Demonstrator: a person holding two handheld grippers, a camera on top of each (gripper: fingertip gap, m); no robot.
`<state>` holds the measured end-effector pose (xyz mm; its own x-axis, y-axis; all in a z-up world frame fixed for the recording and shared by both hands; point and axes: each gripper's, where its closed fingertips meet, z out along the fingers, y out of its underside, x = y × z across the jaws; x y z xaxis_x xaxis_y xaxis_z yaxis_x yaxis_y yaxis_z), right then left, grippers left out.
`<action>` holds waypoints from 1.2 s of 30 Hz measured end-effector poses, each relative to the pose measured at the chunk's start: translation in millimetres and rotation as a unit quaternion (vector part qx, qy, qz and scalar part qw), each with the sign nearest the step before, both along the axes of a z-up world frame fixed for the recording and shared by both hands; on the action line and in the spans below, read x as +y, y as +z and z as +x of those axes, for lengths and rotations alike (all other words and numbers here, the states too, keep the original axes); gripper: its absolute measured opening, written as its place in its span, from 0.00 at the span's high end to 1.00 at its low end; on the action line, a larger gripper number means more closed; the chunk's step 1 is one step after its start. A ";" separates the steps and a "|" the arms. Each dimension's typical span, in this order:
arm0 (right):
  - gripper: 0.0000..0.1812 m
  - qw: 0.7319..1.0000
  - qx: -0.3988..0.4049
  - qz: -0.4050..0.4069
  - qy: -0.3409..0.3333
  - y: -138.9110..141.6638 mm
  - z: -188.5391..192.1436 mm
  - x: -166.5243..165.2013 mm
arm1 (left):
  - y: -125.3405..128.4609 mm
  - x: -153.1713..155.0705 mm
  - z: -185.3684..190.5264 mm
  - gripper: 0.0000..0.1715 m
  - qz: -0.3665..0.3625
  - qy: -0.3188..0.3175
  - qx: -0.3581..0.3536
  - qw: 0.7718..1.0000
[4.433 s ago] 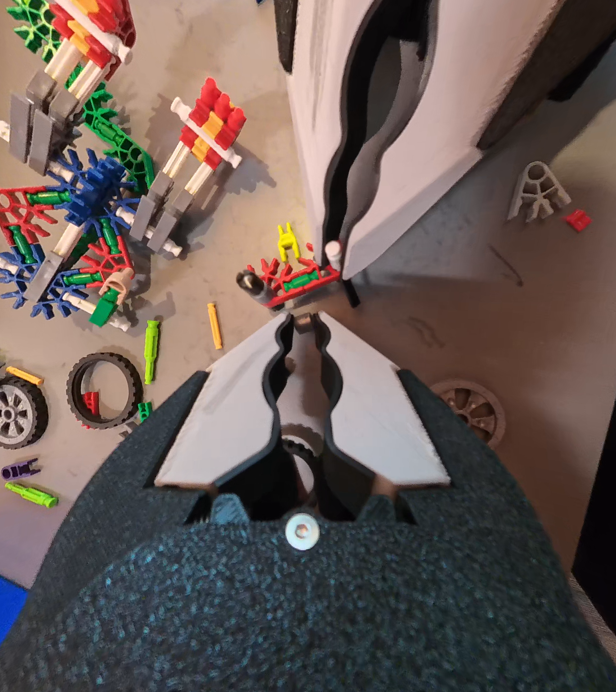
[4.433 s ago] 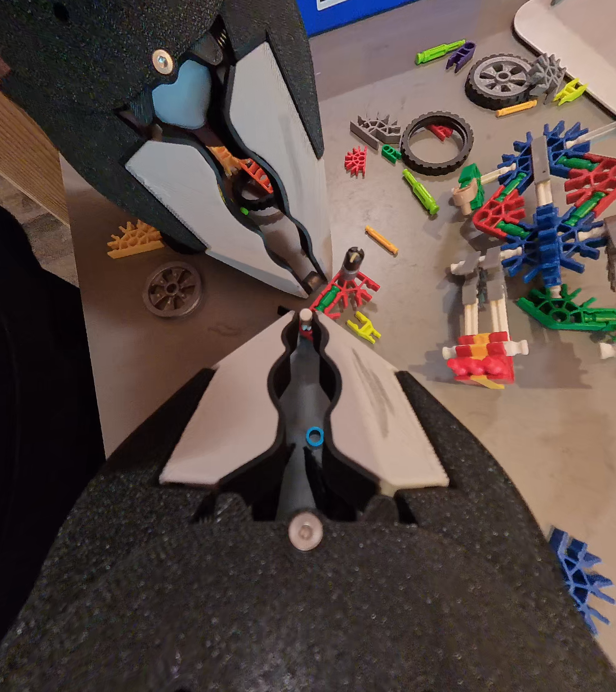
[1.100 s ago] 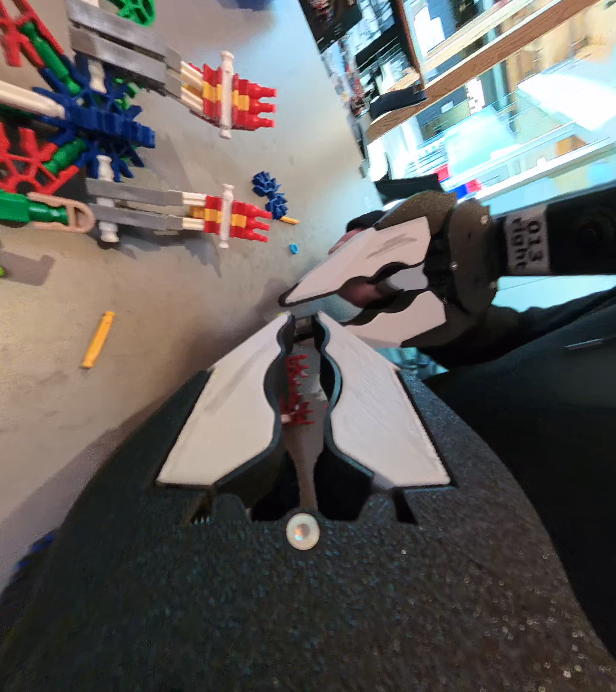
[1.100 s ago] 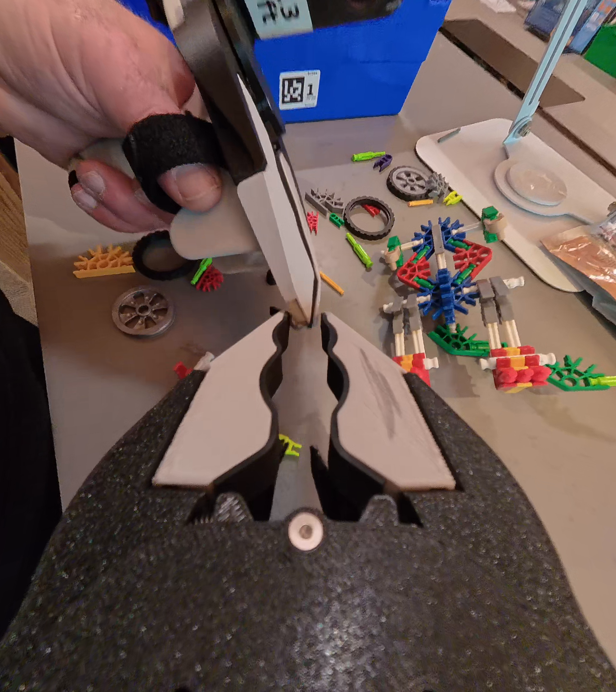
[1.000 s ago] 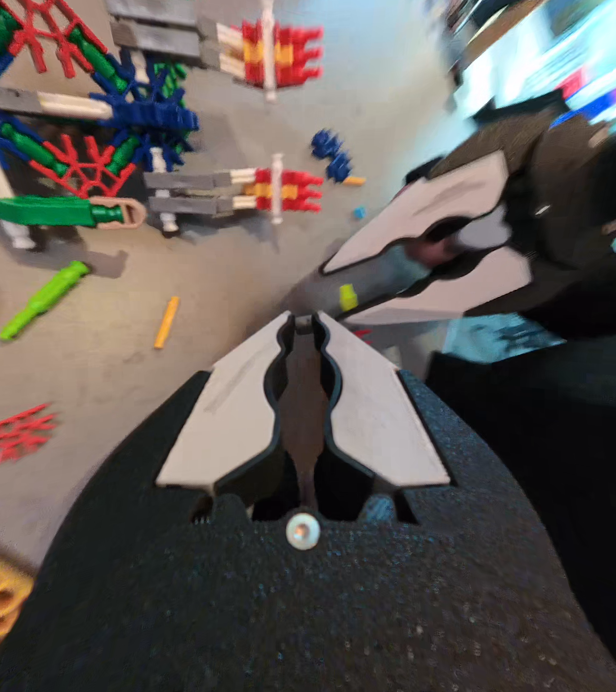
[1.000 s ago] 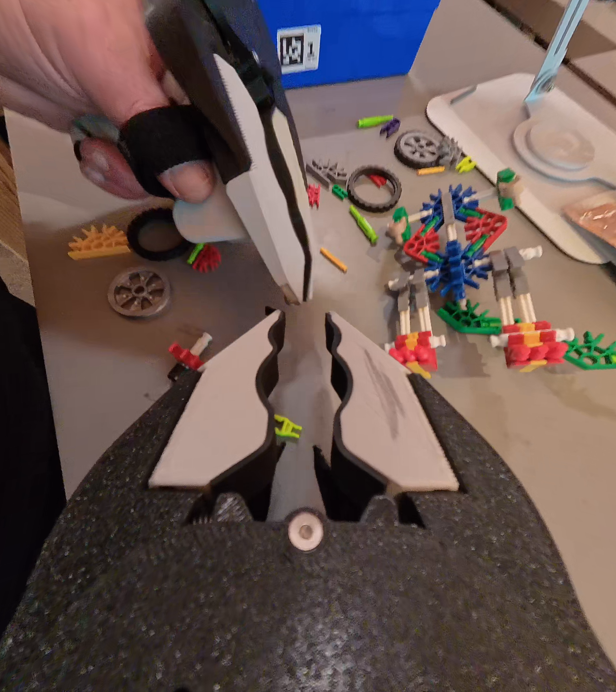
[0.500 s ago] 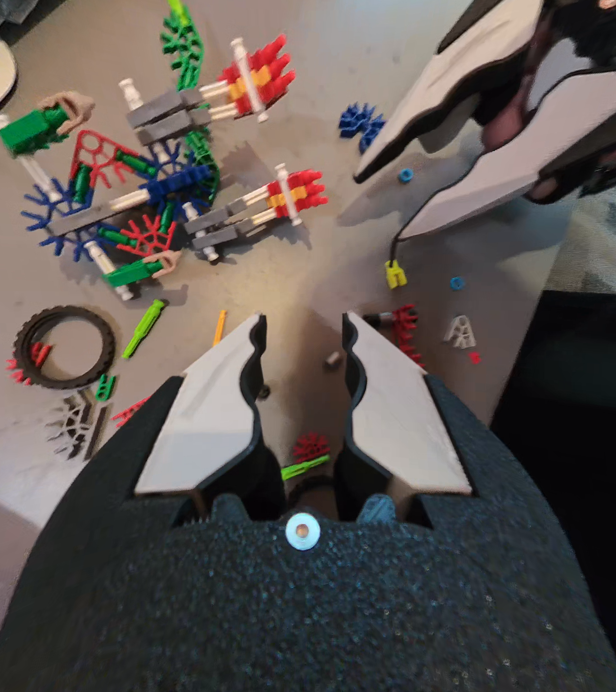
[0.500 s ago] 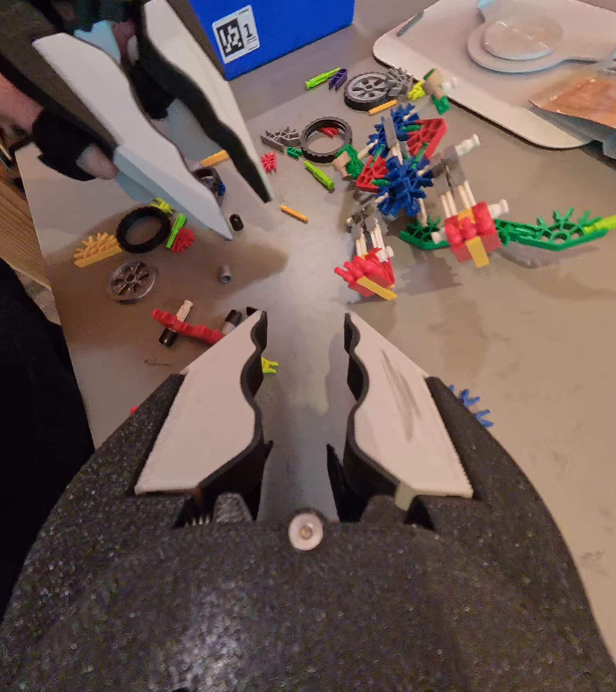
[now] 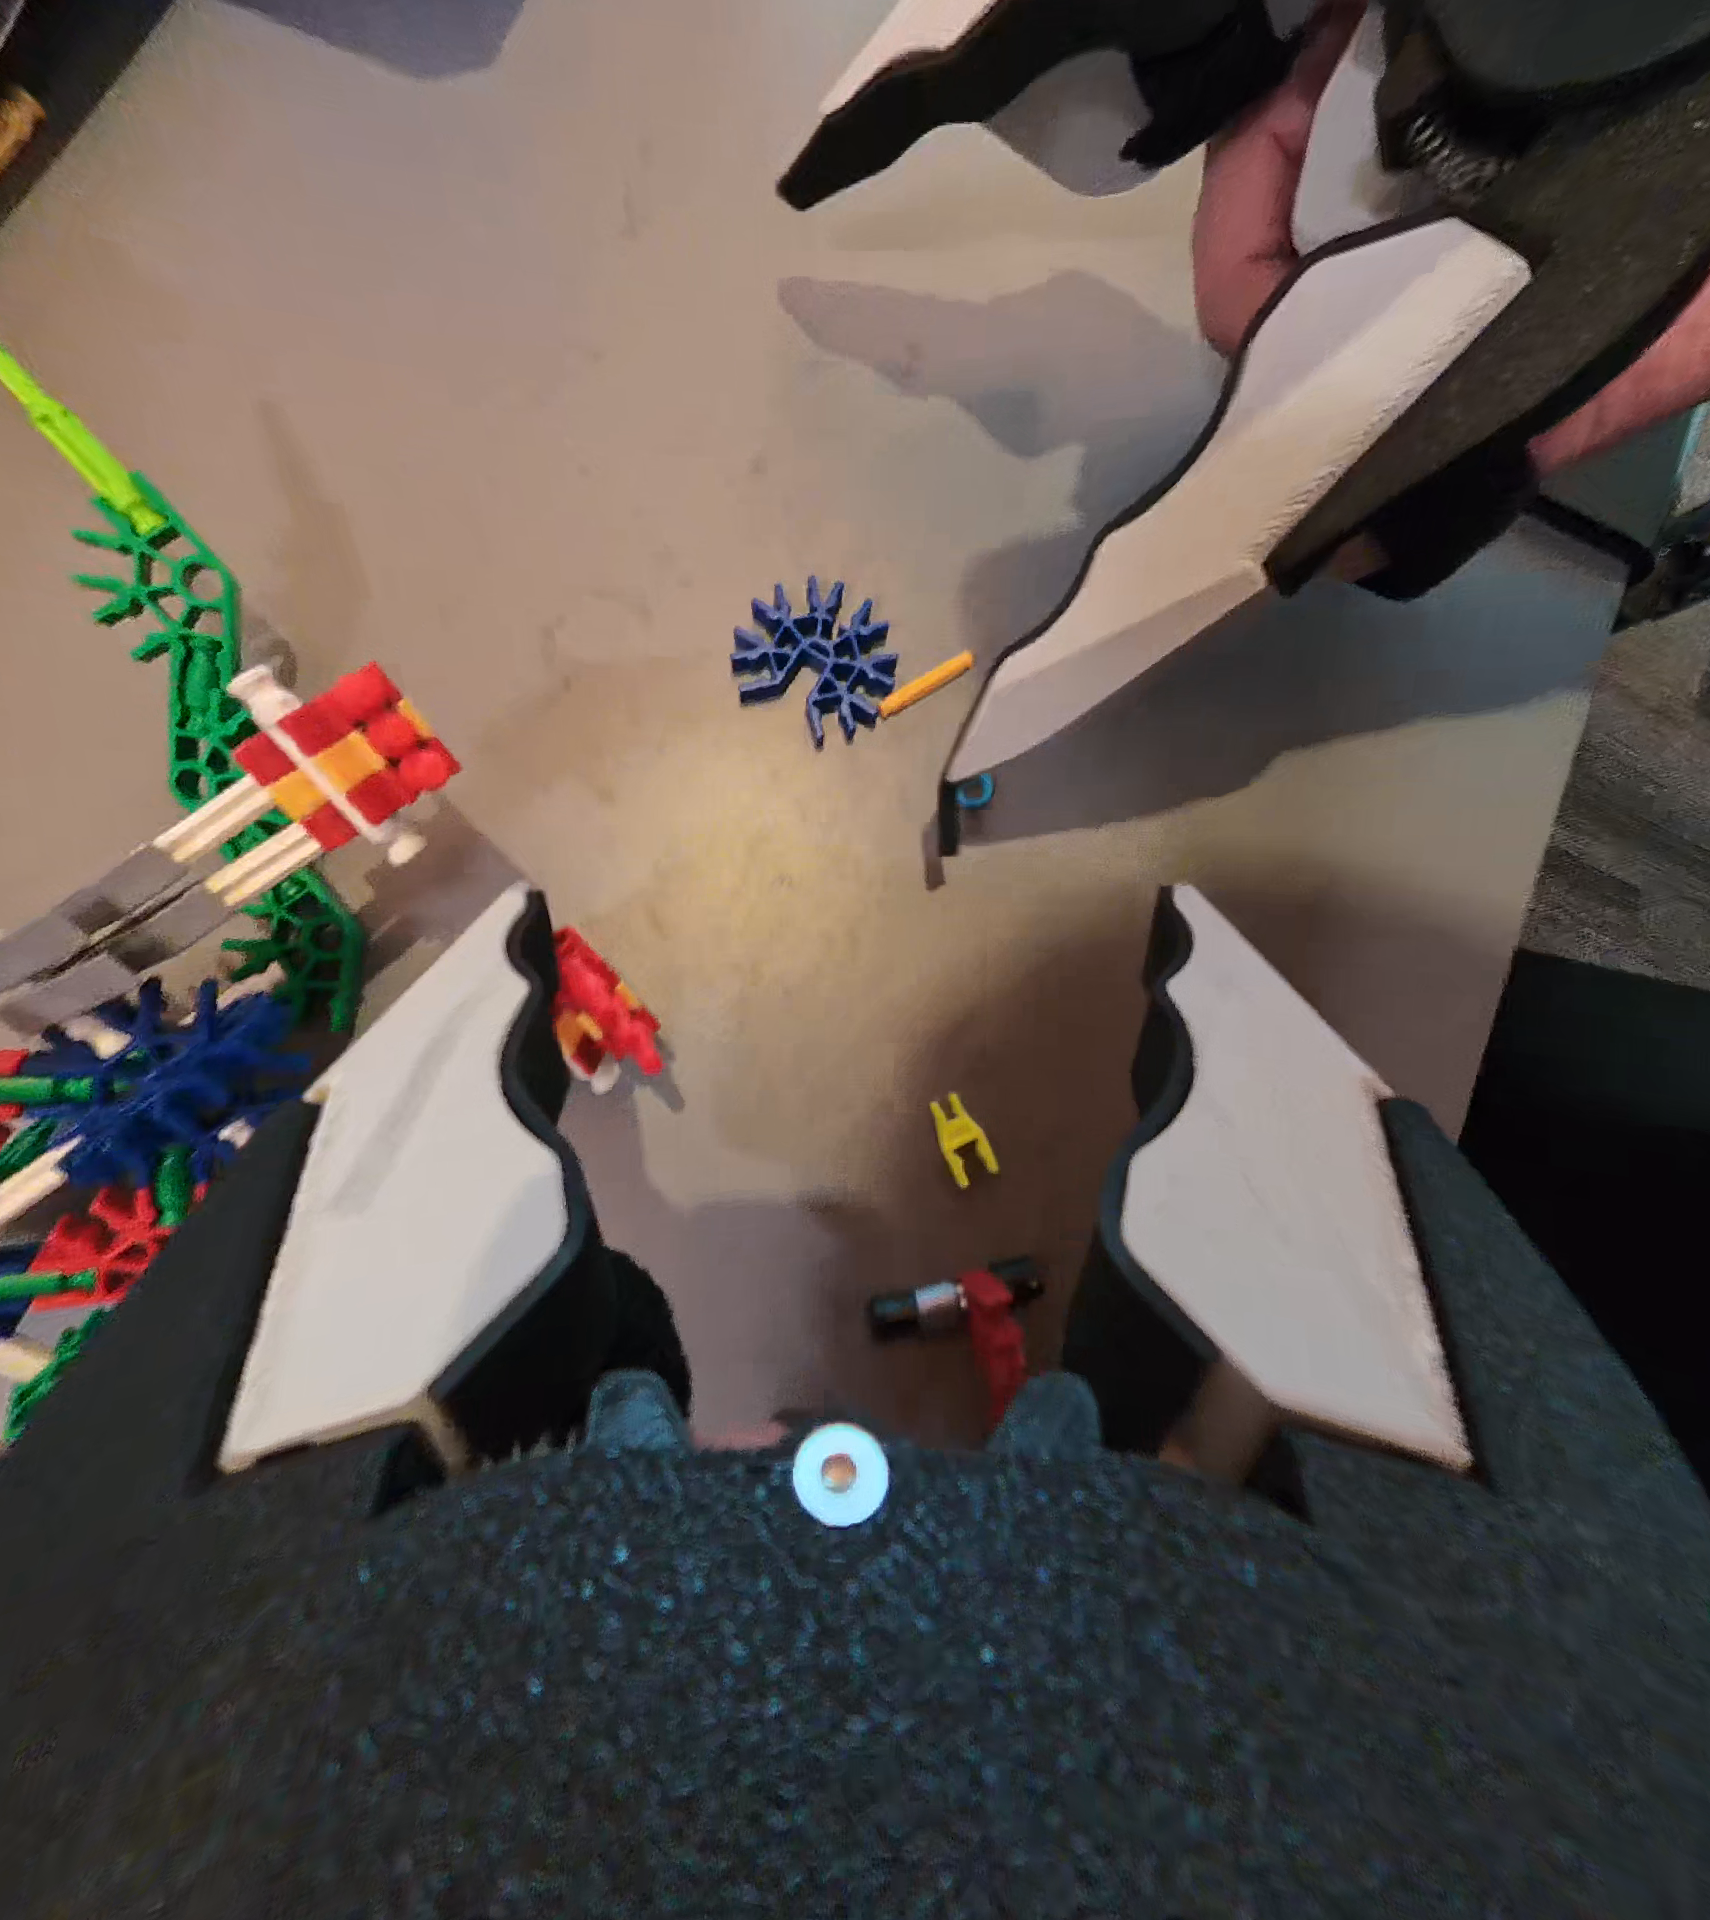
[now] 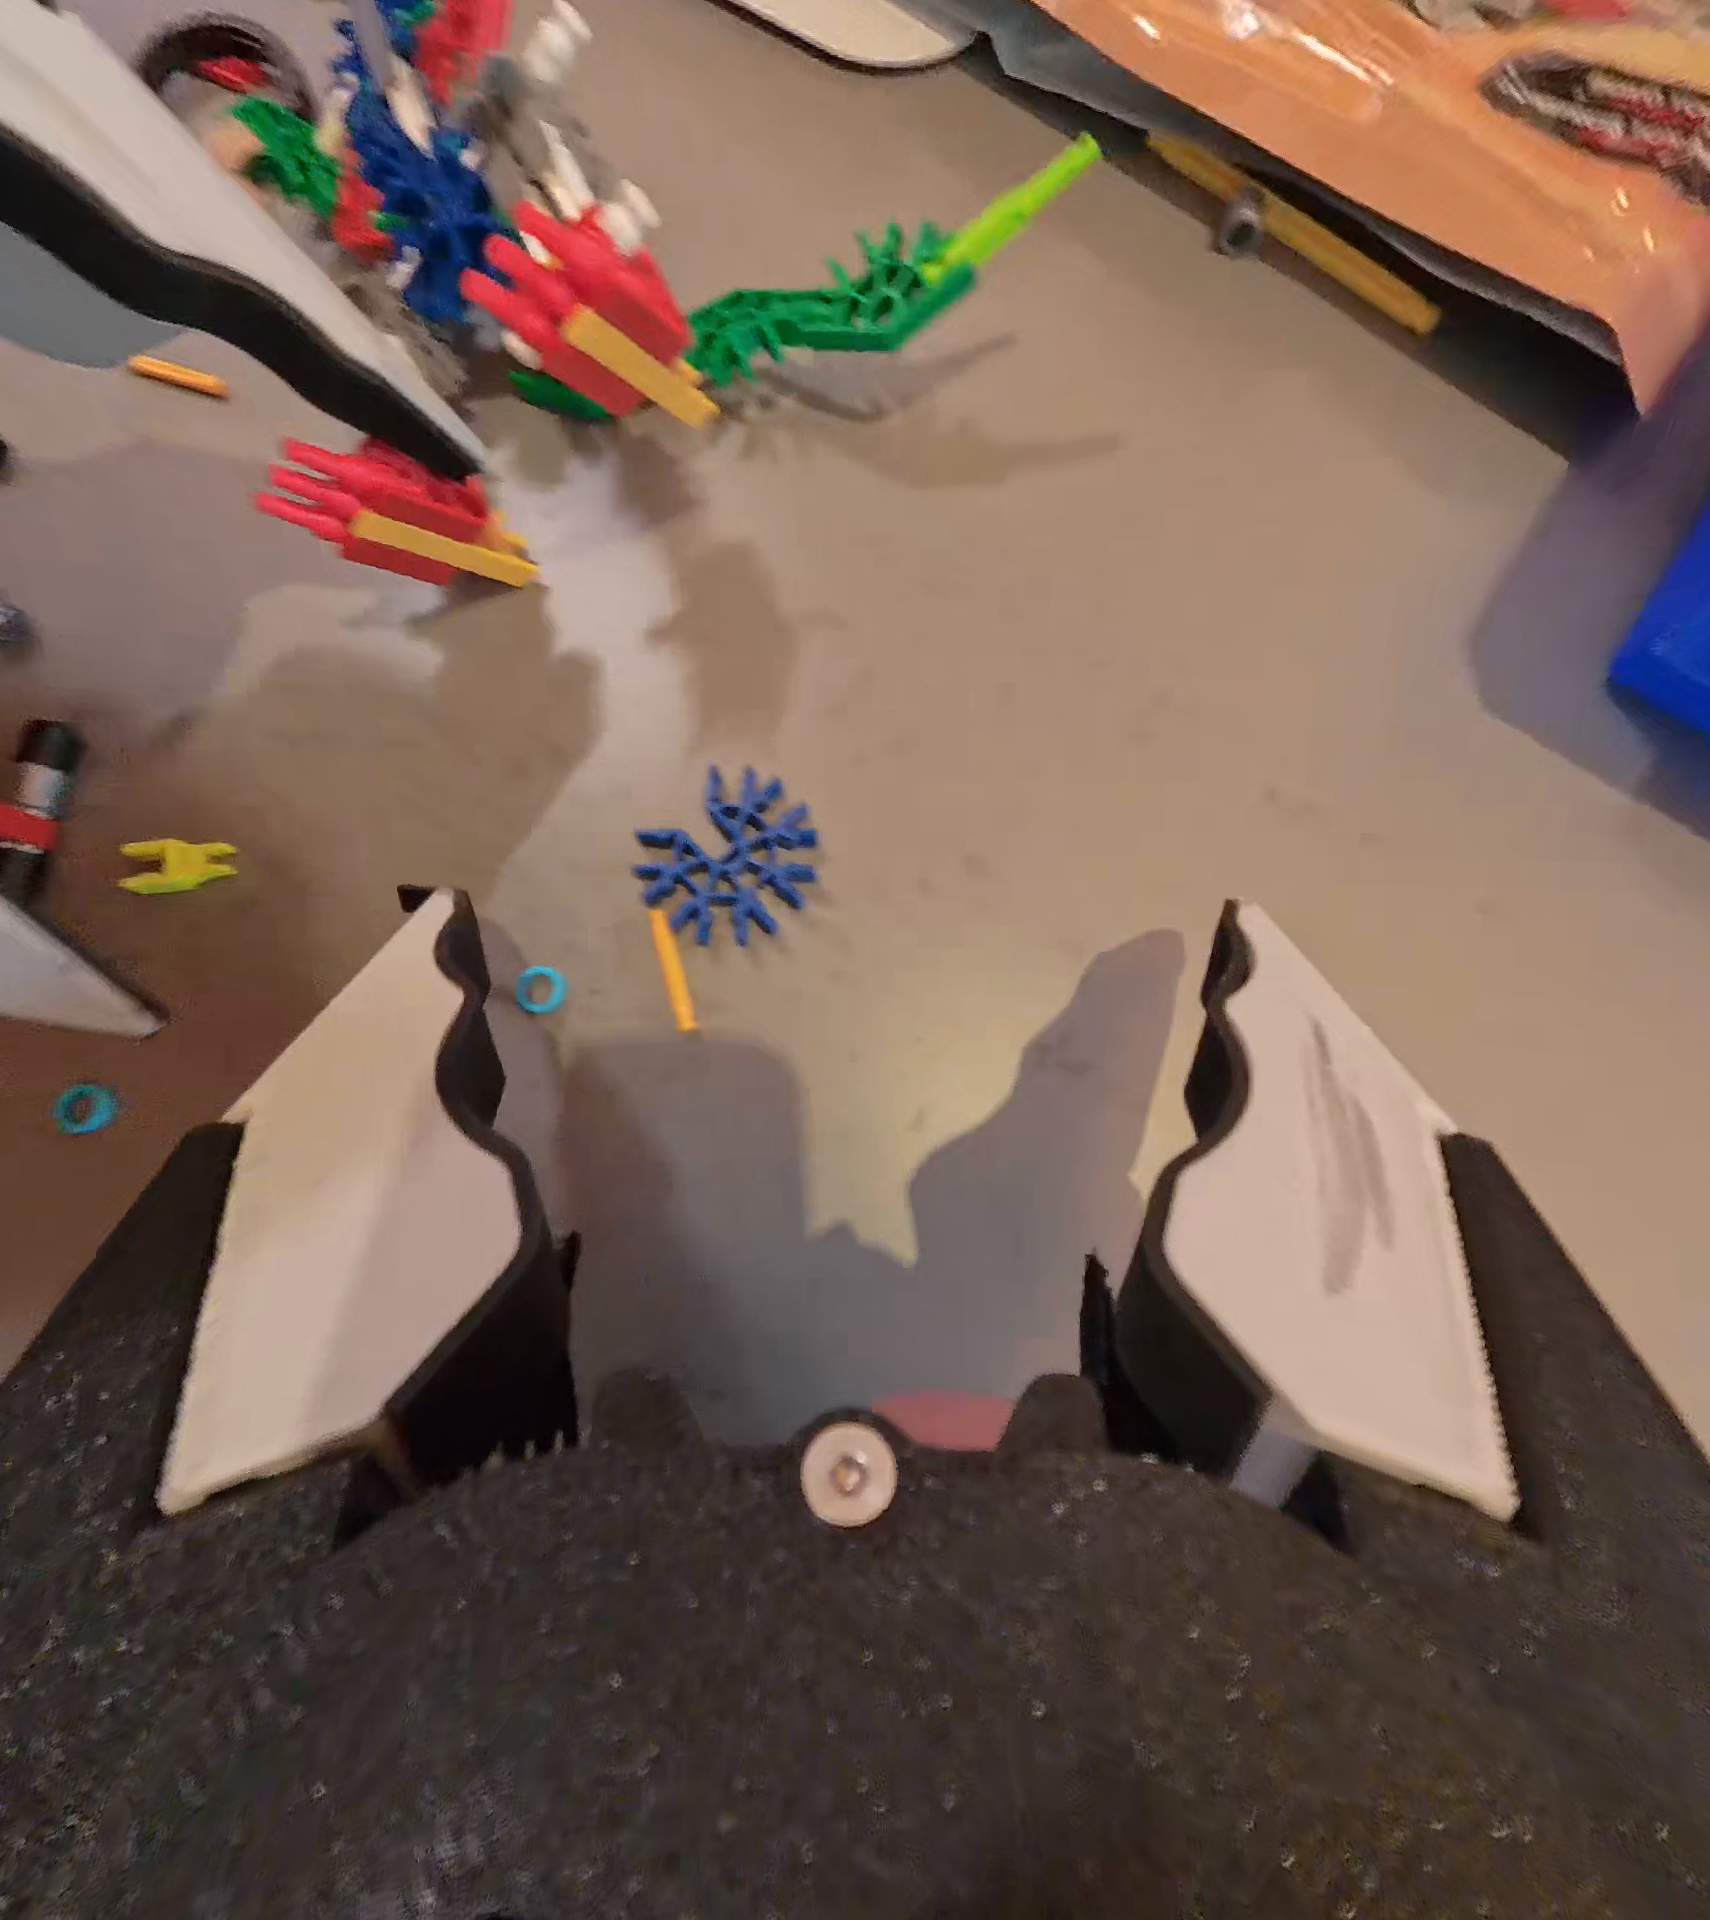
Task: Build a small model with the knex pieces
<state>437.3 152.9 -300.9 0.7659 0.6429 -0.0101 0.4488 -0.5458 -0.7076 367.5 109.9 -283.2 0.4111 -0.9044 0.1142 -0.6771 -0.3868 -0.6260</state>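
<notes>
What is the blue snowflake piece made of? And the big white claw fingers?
The blue snowflake piece looks like hard moulded plastic: thin, crisp spokes in one even colour. The right claw has fingers that look like matte white plastic with dark, maybe rubbery, wavy inner edges; grey scuffs mark one.

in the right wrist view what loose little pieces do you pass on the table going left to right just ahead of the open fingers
Teal ring → yellow clip → blue ring → orange rod → blue snowflake connector. All lie loose on the table, ahead of the open, empty right gripper.
</notes>
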 end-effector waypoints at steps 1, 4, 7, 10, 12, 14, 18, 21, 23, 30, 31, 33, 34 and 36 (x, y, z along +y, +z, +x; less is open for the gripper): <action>0.26 1.000 -0.008 -0.003 -0.014 -4.1 6.2 3.1 | 1.1 -1.0 4.1 0.35 -0.007 -0.001 -0.009 1.000; 0.34 0.999 -0.023 -0.004 -0.043 -17.0 12.4 12.6 | 3.6 -1.3 12.2 0.36 -0.009 -0.002 -0.023 1.000; 0.34 0.999 -0.029 0.012 -0.030 -16.2 9.3 12.1 | 2.7 -1.7 12.8 0.38 -0.016 0.004 -0.025 1.000; 0.27 0.997 -0.026 -0.002 -0.066 -19.0 17.6 12.4 | 3.4 -3.0 9.4 0.38 -0.017 0.008 -0.024 1.000; 0.27 0.997 -0.023 -0.006 -0.079 -19.2 19.4 9.4 | 4.3 -3.0 5.8 0.38 -0.016 0.012 -0.024 1.000; 0.27 0.996 -0.022 -0.009 -0.086 -19.7 21.5 8.6 | 5.0 -2.7 2.4 0.38 -0.016 0.016 -0.025 0.999; 0.29 0.994 -0.021 -0.010 -0.103 -19.0 22.7 5.1 | 8.3 -4.2 -5.0 0.38 -0.025 0.028 -0.031 0.999; 0.30 0.995 -0.017 -0.009 -0.098 -18.2 23.0 3.3 | 13.7 -5.2 -15.3 0.39 -0.022 0.044 -0.039 0.998; 0.29 0.996 -0.029 0.005 -0.089 -17.7 26.3 6.9 | 16.2 -4.3 -26.2 0.41 -0.023 0.063 -0.042 0.997; 0.28 0.997 -0.022 -0.009 -0.079 -19.6 28.3 10.6 | 35.4 -0.8 -74.8 0.45 -0.039 0.122 -0.063 0.990; 0.28 0.996 -0.022 -0.007 -0.083 -19.5 28.6 10.3 | 37.6 4.1 -85.6 0.47 -0.023 0.136 -0.055 0.989; 0.28 0.996 -0.022 -0.008 -0.085 -19.6 28.7 10.0 | 39.6 15.0 -109.5 0.50 0.011 0.163 -0.031 0.986; 0.28 0.996 -0.021 -0.008 -0.085 -19.7 28.8 10.0 | 39.4 20.2 -121.6 0.51 0.022 0.176 -0.019 0.984; 0.28 0.996 -0.021 -0.008 -0.085 -19.7 28.9 10.1 | 35.3 31.2 -145.0 0.55 0.025 0.210 -0.001 0.977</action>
<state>466.2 163.0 -320.6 0.8632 0.5046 0.0144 0.3782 -0.6274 -0.6807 222.5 141.1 -247.9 0.7468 -0.6608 0.0753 -0.4647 -0.5994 -0.6517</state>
